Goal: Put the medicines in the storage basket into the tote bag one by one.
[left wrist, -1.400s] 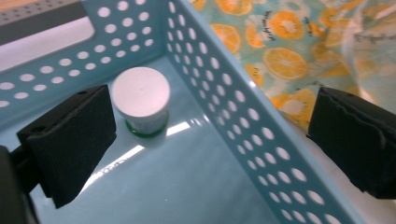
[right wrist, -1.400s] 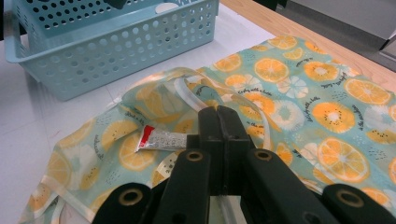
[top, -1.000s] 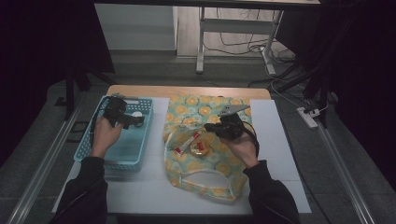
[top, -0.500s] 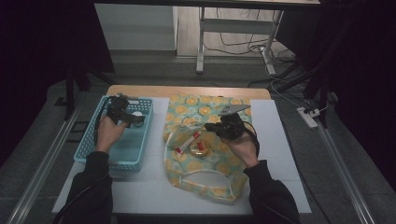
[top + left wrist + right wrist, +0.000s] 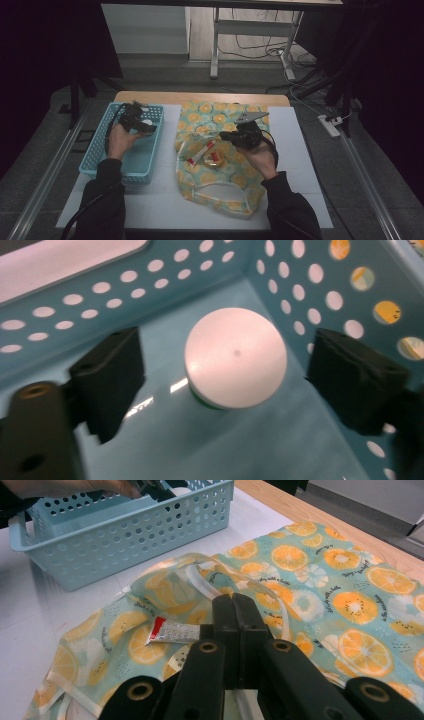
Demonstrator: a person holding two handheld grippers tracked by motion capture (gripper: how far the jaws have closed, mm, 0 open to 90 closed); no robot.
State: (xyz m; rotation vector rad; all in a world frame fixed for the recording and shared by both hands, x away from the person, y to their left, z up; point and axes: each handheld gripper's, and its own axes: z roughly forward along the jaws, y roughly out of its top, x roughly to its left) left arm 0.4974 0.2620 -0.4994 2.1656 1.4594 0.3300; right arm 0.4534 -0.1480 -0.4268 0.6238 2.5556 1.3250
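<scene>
Here, the fruit-print bag [image 5: 220, 165] covers the middle of the desk [image 5: 300, 165], and the blue basket [image 5: 107, 167] sits along its left edge. The right gripper [image 5: 227, 136] is closed tight on the bag's clear handle [image 5: 200, 582]. The left gripper [image 5: 145, 127] has been narrowing, its jaws clear either side of the white-lidded jar [image 5: 235, 357] in the basket's far right corner.

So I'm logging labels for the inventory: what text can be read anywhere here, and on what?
Fruit-print bag: small dark script beside the orange slices, too blurred to read.
Silver tube with red end: no legible print.
White round lid in the blue basket: no text.
</scene>
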